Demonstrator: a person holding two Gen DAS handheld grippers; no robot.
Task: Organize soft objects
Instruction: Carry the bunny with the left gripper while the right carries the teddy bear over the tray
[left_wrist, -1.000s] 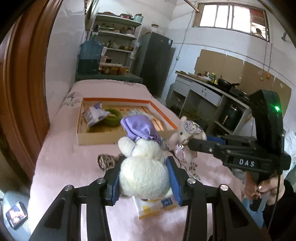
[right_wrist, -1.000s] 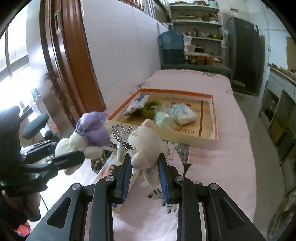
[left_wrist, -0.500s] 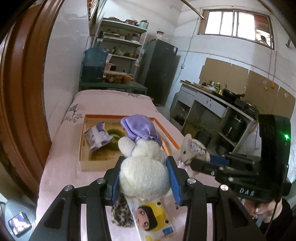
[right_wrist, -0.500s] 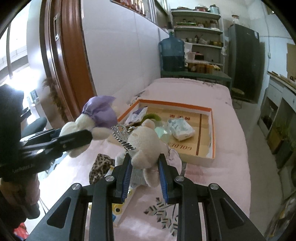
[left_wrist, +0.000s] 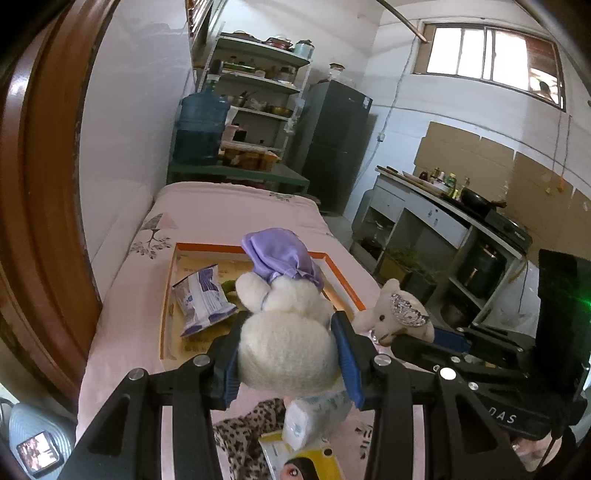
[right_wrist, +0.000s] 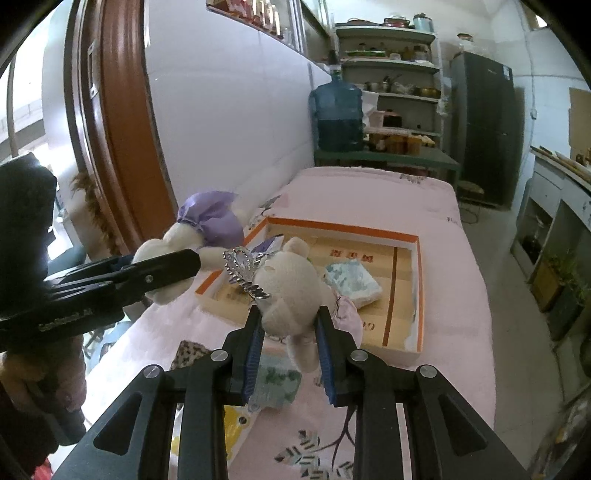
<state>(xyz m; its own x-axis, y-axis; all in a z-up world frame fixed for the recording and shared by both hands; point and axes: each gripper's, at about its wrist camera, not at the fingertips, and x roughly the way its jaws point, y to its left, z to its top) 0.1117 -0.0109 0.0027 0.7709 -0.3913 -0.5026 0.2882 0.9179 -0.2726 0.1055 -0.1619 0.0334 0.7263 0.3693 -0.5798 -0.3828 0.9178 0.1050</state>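
My left gripper is shut on a white plush toy with a purple cap, held in the air over the near edge of the orange-rimmed cardboard box. My right gripper is shut on a small beige teddy bear with a silver sequin bow, also lifted above the pink bed. Seen from the right wrist, the white plush toy hangs to the left in the left gripper. From the left wrist, the teddy bear sits at the right.
The box holds a purple-white packet, a green item and a pale blue packet. Below the grippers lie a leopard-print cloth, a tissue pack and a yellow packet. A wooden door frame stands left; shelves and a water jug beyond.
Both grippers have risen and moved forward toward the box, each still holding its toy. The items on the bed now lie lower in both views.
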